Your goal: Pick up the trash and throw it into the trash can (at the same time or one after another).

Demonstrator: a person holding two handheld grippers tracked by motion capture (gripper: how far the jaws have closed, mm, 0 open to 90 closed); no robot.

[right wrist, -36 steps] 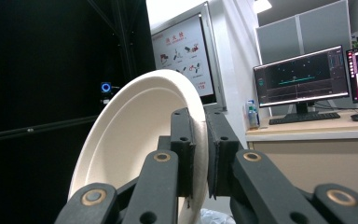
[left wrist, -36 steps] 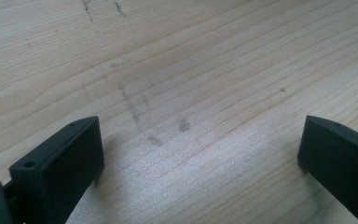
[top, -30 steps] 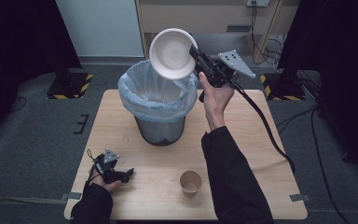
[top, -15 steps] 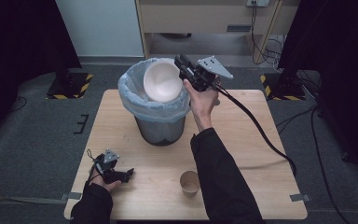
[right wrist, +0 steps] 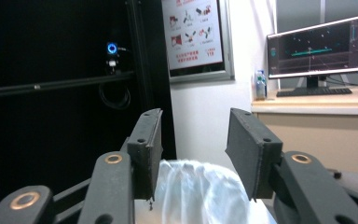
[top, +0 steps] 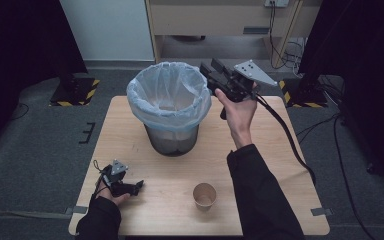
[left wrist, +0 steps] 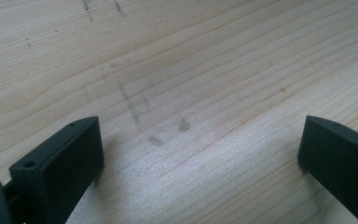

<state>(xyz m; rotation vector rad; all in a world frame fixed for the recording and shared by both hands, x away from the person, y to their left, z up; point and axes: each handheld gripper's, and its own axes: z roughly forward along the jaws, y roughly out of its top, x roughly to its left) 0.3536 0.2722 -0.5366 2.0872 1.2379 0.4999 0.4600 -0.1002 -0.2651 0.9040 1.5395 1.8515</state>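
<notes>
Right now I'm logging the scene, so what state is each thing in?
Right hand-held gripper: open, empty, raised beside the bin rim.
Left hand-held gripper: open, empty, low over the wooden table.
Dark bin with blue plastic liner: upright, uncovered.
Brown paper cup: upright, apparently empty.

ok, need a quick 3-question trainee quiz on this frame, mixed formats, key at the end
1. True or false: the right gripper is shut on a bowl.
2. What stands nearest the table's front edge? A) paper cup B) bin C) bottle
3. Fill in: the left gripper rests low on the table with its fingers ____.

Key: 1 false, its fingers are apart with nothing between them, beside the bin's rim. 2 A. 3 open.
</notes>
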